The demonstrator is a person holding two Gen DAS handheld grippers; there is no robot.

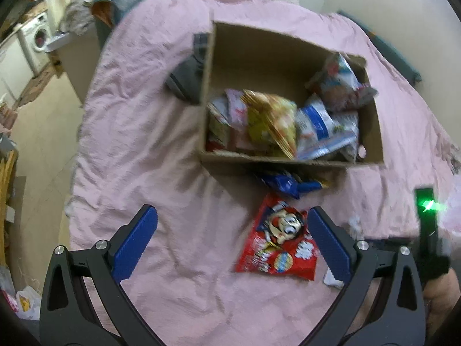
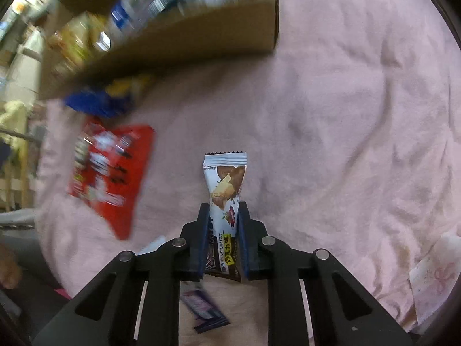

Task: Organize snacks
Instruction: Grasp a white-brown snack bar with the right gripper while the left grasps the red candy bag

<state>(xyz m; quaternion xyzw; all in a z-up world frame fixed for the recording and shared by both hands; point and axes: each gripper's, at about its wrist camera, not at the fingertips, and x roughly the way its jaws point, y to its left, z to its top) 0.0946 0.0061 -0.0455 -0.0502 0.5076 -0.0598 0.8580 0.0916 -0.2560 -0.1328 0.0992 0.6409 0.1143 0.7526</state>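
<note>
Bar (image 2: 224, 199) is clamped lengthwise between the pads of the right gripper (image 2: 222, 206), likely so it can be carried to the box (image 2: 201, 40) where other snacks are already piled. Left gripper (image 1: 232, 225) is held wide open and empty above the red bag (image 1: 278, 238), which lies on the pink sheet (image 1: 138, 109) just before the box, probably next.

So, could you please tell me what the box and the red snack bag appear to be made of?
The box looks like plain brown cardboard, matte, with raw cut edges and unprinted walls. The red snack bag looks like thin plastic film, printed and glossy, judging by its sheen and crinkles, though blur leaves this uncertain.
</note>
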